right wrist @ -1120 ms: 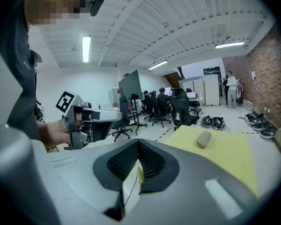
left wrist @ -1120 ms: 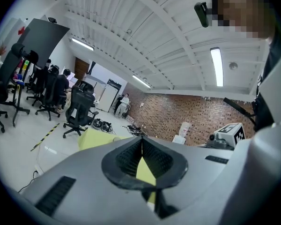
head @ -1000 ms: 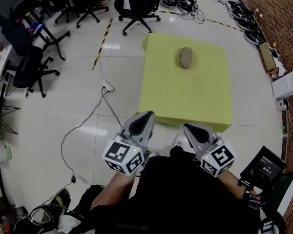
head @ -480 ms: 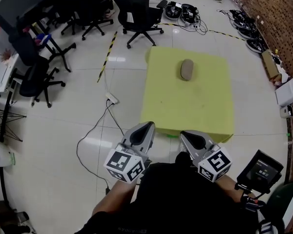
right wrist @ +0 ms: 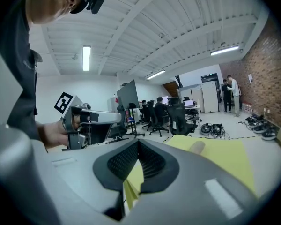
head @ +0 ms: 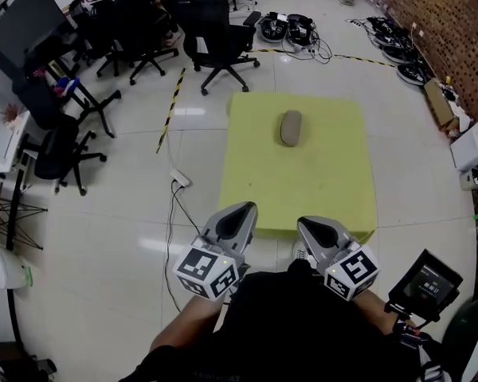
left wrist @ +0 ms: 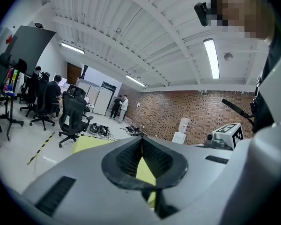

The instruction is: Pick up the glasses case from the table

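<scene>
A grey-brown oval glasses case (head: 291, 127) lies on the far half of a square table with a yellow-green top (head: 247, 173). The case shows small in the right gripper view (right wrist: 197, 146), beyond the jaws. My left gripper (head: 244, 208) and right gripper (head: 307, 223) are held close to my body, short of the table's near edge and far from the case. Both grippers are shut with nothing between their jaws. In the left gripper view (left wrist: 141, 139) only a strip of the yellow table (left wrist: 91, 142) shows past the jaws.
Black office chairs (head: 215, 34) stand beyond the table's far left corner, with seated people further back. A power strip and cable (head: 180, 183) lie on the white floor left of the table. Cables and devices (head: 291, 26) litter the far floor. A brick wall (head: 454, 30) runs along the right.
The table and case have shifted in the head view as I moved forward; both grippers have crept slightly closer to the table's near edge. Both stay shut.
</scene>
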Available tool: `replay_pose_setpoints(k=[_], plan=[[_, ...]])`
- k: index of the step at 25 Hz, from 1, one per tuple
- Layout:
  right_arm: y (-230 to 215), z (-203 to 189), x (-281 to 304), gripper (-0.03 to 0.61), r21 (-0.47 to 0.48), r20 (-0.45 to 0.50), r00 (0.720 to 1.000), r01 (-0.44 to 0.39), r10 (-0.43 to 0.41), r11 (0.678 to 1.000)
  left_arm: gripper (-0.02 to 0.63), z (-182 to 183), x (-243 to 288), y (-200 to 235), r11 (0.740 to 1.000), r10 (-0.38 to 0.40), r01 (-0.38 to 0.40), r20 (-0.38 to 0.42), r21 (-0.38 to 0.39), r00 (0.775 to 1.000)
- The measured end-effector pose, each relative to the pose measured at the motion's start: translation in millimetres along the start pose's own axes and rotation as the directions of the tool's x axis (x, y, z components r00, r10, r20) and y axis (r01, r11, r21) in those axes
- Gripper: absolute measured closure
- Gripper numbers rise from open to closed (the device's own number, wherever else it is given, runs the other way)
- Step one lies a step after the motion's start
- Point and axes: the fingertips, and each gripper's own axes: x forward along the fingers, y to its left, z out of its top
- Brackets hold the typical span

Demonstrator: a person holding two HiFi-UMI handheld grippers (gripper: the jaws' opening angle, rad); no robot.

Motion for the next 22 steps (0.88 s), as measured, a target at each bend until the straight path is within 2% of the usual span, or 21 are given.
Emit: replay_pose_setpoints(k=[3, 6, 14, 19, 22], plan=[[-16, 7, -2, 0.577, 0.008, 0.011, 1.000, 0.010, -0.010, 1.000, 0.606, 6, 16, -7, 1.000, -0.017, 0.017, -0.010, 0.010, 1.000], [-57, 30, -14, 0.577, 0.022, 0.011, 1.000, 0.001, -0.001, 1.000, 0.606, 26, 58, -25, 1.000, -0.011, 0.011, -0.019, 0.015, 1.000], [-120, 45, -18, 0.577, 0.029, 0.018, 0.998, -0.068, 0.067, 0.997, 0.606, 34, 118, -32, 0.998, 0.064, -0.064, -0.036, 0.024, 0.997], [-195, 50, -16, 0.577, 0.043, 0.021, 0.991, -0.133, 0.133, 0.990, 0.606, 37, 192, -40, 0.992, 0.127, -0.127, -0.028, 0.028, 0.991], [-206, 60, -12, 0.577, 0.049, 0.021, 0.986, -0.166, 0.165, 0.985, 0.606, 45, 203, -39, 0.987, 0.161, -0.160, -0.037, 0.026, 0.986]])
